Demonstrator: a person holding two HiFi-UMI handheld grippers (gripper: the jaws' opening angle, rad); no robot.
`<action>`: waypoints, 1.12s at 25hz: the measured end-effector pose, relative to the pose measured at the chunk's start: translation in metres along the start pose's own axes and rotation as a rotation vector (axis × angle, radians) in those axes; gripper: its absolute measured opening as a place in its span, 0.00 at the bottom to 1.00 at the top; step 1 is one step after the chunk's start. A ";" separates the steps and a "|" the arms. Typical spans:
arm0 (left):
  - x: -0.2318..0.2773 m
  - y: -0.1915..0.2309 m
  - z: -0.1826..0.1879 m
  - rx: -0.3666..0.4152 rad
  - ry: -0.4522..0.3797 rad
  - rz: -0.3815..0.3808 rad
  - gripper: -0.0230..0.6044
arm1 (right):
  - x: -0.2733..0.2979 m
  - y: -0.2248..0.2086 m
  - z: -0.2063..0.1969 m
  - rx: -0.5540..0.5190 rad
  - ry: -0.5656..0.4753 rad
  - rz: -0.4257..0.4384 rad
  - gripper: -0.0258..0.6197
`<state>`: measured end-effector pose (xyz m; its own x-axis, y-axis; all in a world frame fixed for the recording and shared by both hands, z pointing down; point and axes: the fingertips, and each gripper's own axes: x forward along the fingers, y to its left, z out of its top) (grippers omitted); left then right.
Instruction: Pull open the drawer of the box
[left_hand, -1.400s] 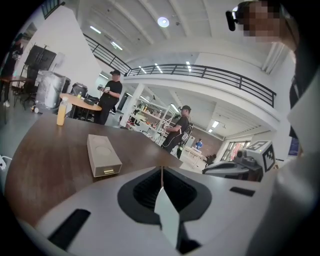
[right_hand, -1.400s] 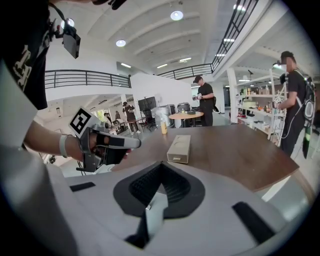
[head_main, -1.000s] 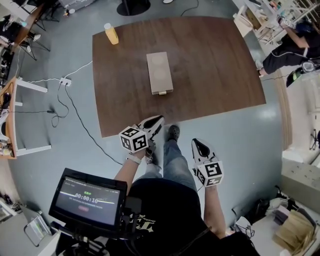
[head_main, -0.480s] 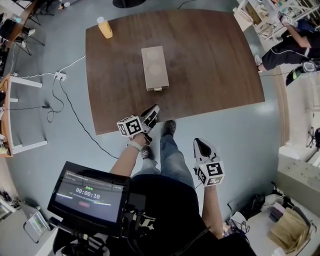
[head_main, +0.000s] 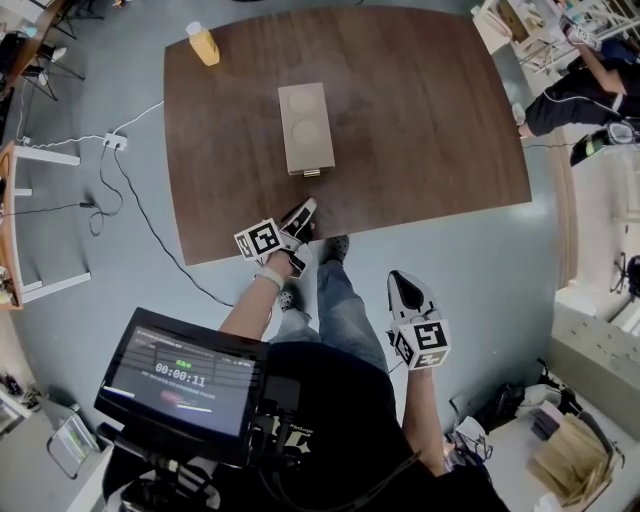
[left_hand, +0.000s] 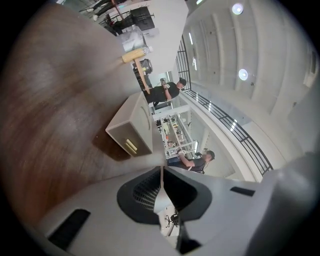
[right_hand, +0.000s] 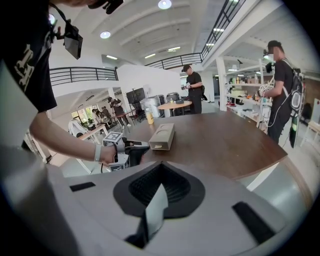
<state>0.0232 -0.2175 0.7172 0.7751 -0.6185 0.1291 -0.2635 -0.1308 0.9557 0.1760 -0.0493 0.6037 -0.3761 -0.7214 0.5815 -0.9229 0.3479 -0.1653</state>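
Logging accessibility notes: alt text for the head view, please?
Seen from above, a person at the near edge of a brown table points the left tool at a beige box, its drawer closed. The right tool is held back at their side; a bottle stands at the far left corner.

The operator wears a black short-sleeved T-shirt (head_main: 340, 410) with pale lettering, blue jeans (head_main: 345, 315) and dark perforated clogs (head_main: 338, 245). A pale wristband (head_main: 267, 279) encircles the left wrist.

The left gripper (head_main: 306, 210) and the right gripper (head_main: 396, 282) share one design. In the head view each has a tapered white body with a black insert. A cube (head_main: 420, 344) at the rear bears black-and-white square markers.

Each gripper view shows a light grey shell (right_hand: 210, 215). At its centre is a black ribbed recess (right_hand: 160, 185), from which the pale fingers (right_hand: 158, 202) project. Black rectangular slots (right_hand: 252, 216) sit on either side.
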 end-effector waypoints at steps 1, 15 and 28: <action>0.000 0.003 0.000 -0.014 -0.008 0.004 0.04 | -0.001 0.000 0.000 0.001 0.002 0.000 0.02; 0.035 0.061 0.022 -0.240 -0.145 0.049 0.12 | 0.016 -0.037 0.004 0.055 0.023 -0.006 0.02; 0.042 0.082 0.033 -0.440 -0.227 -0.026 0.13 | 0.022 -0.049 -0.001 0.070 0.051 -0.010 0.02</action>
<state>0.0156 -0.2800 0.7921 0.6207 -0.7789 0.0896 0.0600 0.1611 0.9851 0.2128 -0.0810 0.6253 -0.3641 -0.6921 0.6232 -0.9306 0.2968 -0.2141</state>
